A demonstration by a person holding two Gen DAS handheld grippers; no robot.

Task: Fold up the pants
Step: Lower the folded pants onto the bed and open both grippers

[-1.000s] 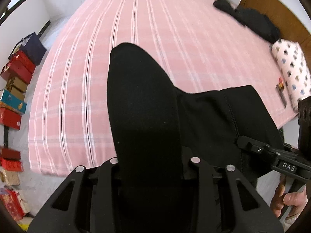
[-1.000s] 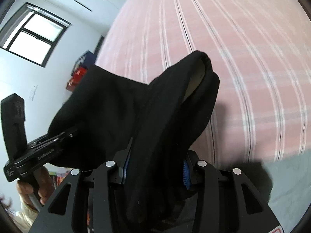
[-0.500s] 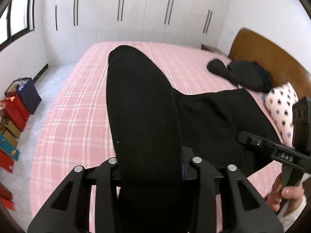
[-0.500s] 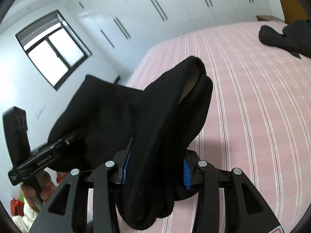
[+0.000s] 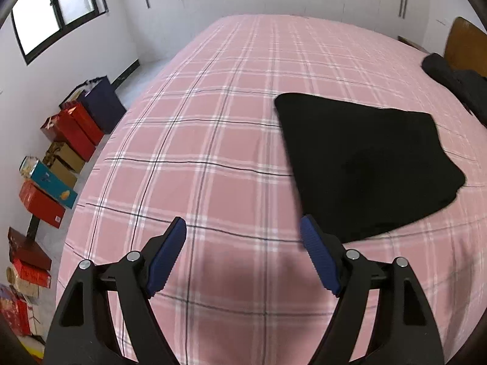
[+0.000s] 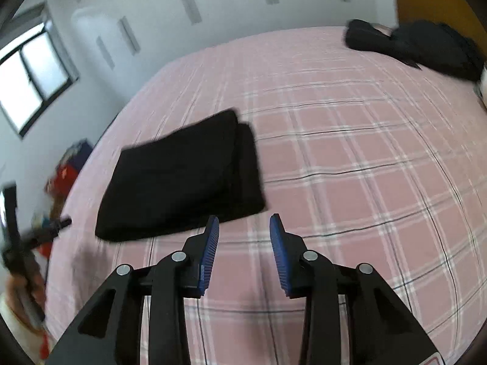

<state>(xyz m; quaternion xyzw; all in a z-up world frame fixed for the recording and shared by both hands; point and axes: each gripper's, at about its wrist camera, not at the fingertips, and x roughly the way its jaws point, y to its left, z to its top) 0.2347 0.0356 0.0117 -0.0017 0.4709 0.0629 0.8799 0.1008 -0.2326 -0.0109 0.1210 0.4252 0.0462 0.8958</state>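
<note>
The black pants point(image 5: 362, 161) lie folded in a flat rectangle on the pink plaid bed point(image 5: 213, 140). They also show in the right wrist view point(image 6: 182, 176), left of centre. My left gripper point(image 5: 243, 232) is open and empty, above the bed just left of the pants' near corner. My right gripper point(image 6: 244, 223) is open and empty, just right of the pants' near edge. The left gripper's body point(image 6: 36, 234) shows blurred at the left edge of the right wrist view.
A pile of black clothes point(image 6: 417, 45) lies at the head of the bed by the wooden headboard point(image 6: 432, 3). Red, blue and brown boxes point(image 5: 57, 164) line the floor along the left wall. White wardrobes stand behind the bed.
Both grippers held the pants up, shut on them. Now the pants lie folded on the bed and both grippers are open and drawn back.
</note>
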